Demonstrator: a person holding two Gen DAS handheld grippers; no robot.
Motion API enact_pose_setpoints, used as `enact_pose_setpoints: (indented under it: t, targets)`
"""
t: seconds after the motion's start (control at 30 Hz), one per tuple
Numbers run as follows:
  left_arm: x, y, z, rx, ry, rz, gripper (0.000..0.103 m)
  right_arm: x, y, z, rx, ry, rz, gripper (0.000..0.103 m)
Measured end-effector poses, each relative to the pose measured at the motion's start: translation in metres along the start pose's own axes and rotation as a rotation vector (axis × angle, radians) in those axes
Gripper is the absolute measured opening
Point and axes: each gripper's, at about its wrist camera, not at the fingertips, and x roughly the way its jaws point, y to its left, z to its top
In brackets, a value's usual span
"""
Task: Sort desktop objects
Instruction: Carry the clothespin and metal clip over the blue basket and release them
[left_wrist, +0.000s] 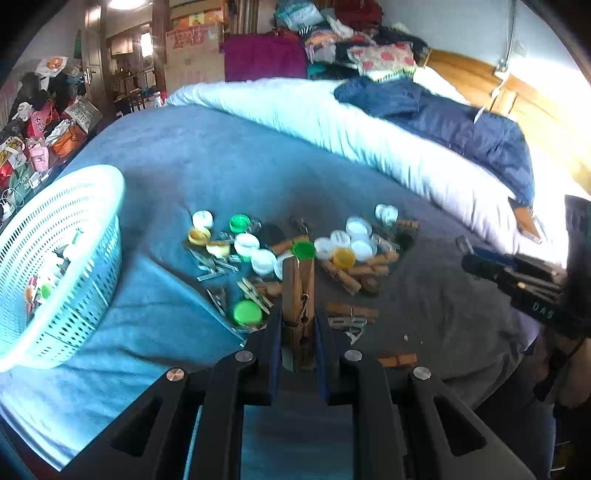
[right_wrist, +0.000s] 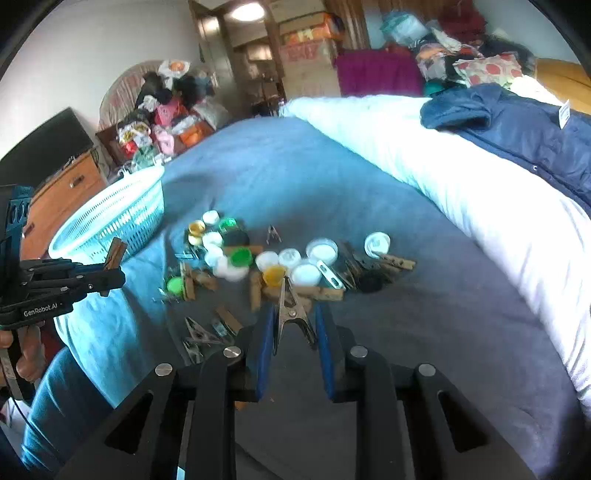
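Got my left gripper (left_wrist: 298, 332) clamped on a wooden clothespin (left_wrist: 298, 291) and the right gripper (right_wrist: 293, 332) pinching a metal clip (right_wrist: 291, 314), so I'd carry both well over the rim of the turquoise basket (left_wrist: 92, 192) left of the pile before letting go.

— What is carried by the bed (left_wrist: 207, 155)?

— A blue cover is spread over it. A scatter of bottle caps (right_wrist: 258, 254), wooden clothespins (right_wrist: 397, 263) and metal clips (right_wrist: 199, 334) is seen near the middle.

— And around that scatter?

— A pale mesh basket (right_wrist: 110, 218) is set to its left, partly filled. A white duvet (left_wrist: 369, 136) is bunched beyond it, with a dark blue jacket (left_wrist: 461, 129) laid on top.
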Motion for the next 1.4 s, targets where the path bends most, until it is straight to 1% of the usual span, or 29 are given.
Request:
enact_pose_setpoints:
  t: [0.1, 0.23, 0.27, 0.3, 0.33, 0.4, 0.47, 0.5, 0.53, 0.57, 0.63, 0.7, 0.77, 0.8, 0.83, 0.9, 1.0, 1.03, 1.1, 1.13, 1.2, 1.3, 1.4]
  targets:
    - [-0.017, 0.011, 0.004, -0.006, -0.036, -0.006, 0.017, -0.002, 0.01, 0.007, -0.003, -0.014, 0.0, 0.021]
    - [-0.034, 0.025, 0.011, -0.023, -0.085, 0.012, 0.017, -0.002, 0.023, 0.019, -0.017, -0.028, -0.001, 0.021]
    - [-0.039, 0.03, 0.013, -0.028, -0.098, 0.028, 0.017, -0.002, 0.034, 0.03, -0.03, -0.044, 0.0, 0.021]
    - [-0.045, 0.038, 0.017, -0.038, -0.11, 0.049, 0.017, -0.002, 0.034, 0.03, -0.03, -0.044, 0.0, 0.021]
    - [-0.048, 0.045, 0.019, -0.049, -0.117, 0.056, 0.017, -0.001, 0.046, 0.044, -0.042, -0.062, 0.005, 0.021]
    - [-0.057, 0.059, 0.024, -0.066, -0.137, 0.085, 0.017, -0.001, 0.059, 0.059, -0.056, -0.081, 0.015, 0.021]
    - [-0.067, 0.08, 0.03, -0.094, -0.158, 0.107, 0.017, 0.002, 0.076, 0.077, -0.078, -0.1, 0.028, 0.021]
    - [-0.071, 0.088, 0.032, -0.104, -0.167, 0.12, 0.017, 0.002, 0.076, 0.077, -0.078, -0.1, 0.028, 0.021]
    - [-0.076, 0.099, 0.035, -0.119, -0.176, 0.139, 0.017, 0.003, 0.083, 0.084, -0.088, -0.107, 0.034, 0.021]
    - [-0.081, 0.108, 0.037, -0.133, -0.183, 0.15, 0.017, 0.006, 0.102, 0.101, -0.114, -0.123, 0.049, 0.021]
    - [-0.09, 0.129, 0.041, -0.16, -0.196, 0.181, 0.017, 0.007, 0.11, 0.108, -0.124, -0.129, 0.057, 0.022]
    - [-0.1, 0.151, 0.044, -0.187, -0.205, 0.206, 0.017, 0.011, 0.128, 0.122, -0.145, -0.141, 0.077, 0.022]
    - [-0.106, 0.17, 0.047, -0.208, -0.21, 0.233, 0.017, 0.018, 0.157, 0.144, -0.17, -0.149, 0.112, 0.022]
    - [-0.109, 0.179, 0.049, -0.218, -0.213, 0.241, 0.017, 0.018, 0.157, 0.144, -0.17, -0.149, 0.112, 0.022]
    - [-0.112, 0.187, 0.05, -0.226, -0.216, 0.248, 0.017, 0.02, 0.167, 0.151, -0.178, -0.151, 0.123, 0.022]
    - [-0.117, 0.206, 0.051, -0.247, -0.218, 0.263, 0.017, 0.027, 0.199, 0.171, -0.212, -0.154, 0.154, 0.022]
    - [-0.122, 0.231, 0.05, -0.279, -0.209, 0.281, 0.017, 0.036, 0.225, 0.183, -0.229, -0.143, 0.189, 0.022]
    - [-0.123, 0.237, 0.05, -0.286, -0.204, 0.284, 0.017, 0.036, 0.225, 0.183, -0.229, -0.143, 0.189, 0.022]
    - [-0.123, 0.249, 0.051, -0.297, -0.191, 0.293, 0.017, 0.043, 0.242, 0.19, -0.232, -0.124, 0.216, 0.022]
    - [-0.123, 0.257, 0.052, -0.303, -0.186, 0.295, 0.017, 0.051, 0.257, 0.197, -0.237, -0.103, 0.239, 0.022]
    - [-0.123, 0.267, 0.054, -0.311, -0.177, 0.299, 0.017, 0.059, 0.271, 0.204, -0.244, -0.081, 0.256, 0.022]
    - [-0.119, 0.283, 0.056, -0.327, -0.141, 0.289, 0.017, 0.073, 0.288, 0.214, -0.252, -0.049, 0.281, 0.022]
    - [-0.107, 0.302, 0.058, -0.349, -0.086, 0.273, 0.017, 0.089, 0.3, 0.221, -0.252, -0.004, 0.303, 0.022]
